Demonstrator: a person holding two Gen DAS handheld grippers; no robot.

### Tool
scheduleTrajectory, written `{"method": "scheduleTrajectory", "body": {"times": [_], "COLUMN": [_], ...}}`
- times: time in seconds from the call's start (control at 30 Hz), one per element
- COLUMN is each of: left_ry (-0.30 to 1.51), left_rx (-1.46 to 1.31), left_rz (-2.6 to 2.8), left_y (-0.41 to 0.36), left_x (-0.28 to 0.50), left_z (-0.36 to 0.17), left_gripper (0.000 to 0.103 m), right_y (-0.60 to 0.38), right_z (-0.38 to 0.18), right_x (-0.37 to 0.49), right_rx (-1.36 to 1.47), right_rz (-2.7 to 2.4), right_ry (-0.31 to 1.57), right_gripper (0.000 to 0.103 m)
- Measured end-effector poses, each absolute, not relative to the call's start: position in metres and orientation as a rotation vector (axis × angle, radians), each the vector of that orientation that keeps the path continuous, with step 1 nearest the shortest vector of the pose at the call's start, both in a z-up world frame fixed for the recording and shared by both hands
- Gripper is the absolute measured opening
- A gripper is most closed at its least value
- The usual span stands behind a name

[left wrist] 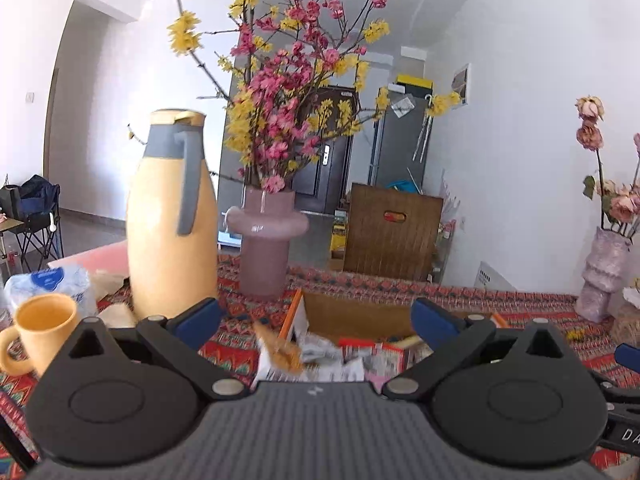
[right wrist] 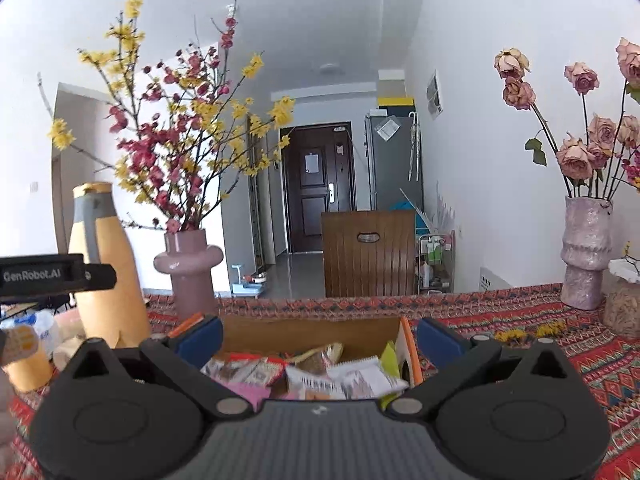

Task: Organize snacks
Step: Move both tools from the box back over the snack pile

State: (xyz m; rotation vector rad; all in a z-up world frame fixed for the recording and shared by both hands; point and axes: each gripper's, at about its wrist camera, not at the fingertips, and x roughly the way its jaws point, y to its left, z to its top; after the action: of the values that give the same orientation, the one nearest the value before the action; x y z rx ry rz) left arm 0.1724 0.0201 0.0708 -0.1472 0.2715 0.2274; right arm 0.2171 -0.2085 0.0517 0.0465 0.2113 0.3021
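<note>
An open cardboard box with orange-edged flaps sits on the patterned tablecloth and holds several snack packets. My left gripper is open and empty, fingers spread above the box's near side. In the right wrist view the same box shows several packets inside, white, red and pink. My right gripper is open and empty, its blue-padded fingers straddling the box just above the packets. The left gripper's body shows at the left edge.
A tall yellow jug and a pink vase of blossoms stand left of the box. A yellow mug and a tissue pack sit at far left. A pale vase of roses stands at right. A wooden chair back rises behind the table.
</note>
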Motion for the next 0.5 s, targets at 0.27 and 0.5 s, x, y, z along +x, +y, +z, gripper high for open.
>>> {"method": "scheduleTrajectory", "body": {"times": [0.27, 0.5], "left_ry": [0.366, 0.417], "left_rx": [-0.108, -0.067], "left_rz": [0.225, 0.229], "left_y": [0.027, 0.03], "left_x": [0.142, 0.128], "left_z": [0.035, -0.012], "left_gripper": [0.103, 0.103], "right_y": [-0.22, -0.232], "right_z": [0.027, -0.004], "right_x": [0.176, 0.155], "right_rx": [0.016, 0.031], "right_rz": [0.297, 0.296], "right_ry": [0.291, 0.392], "right_gripper": [0.103, 0.103]}}
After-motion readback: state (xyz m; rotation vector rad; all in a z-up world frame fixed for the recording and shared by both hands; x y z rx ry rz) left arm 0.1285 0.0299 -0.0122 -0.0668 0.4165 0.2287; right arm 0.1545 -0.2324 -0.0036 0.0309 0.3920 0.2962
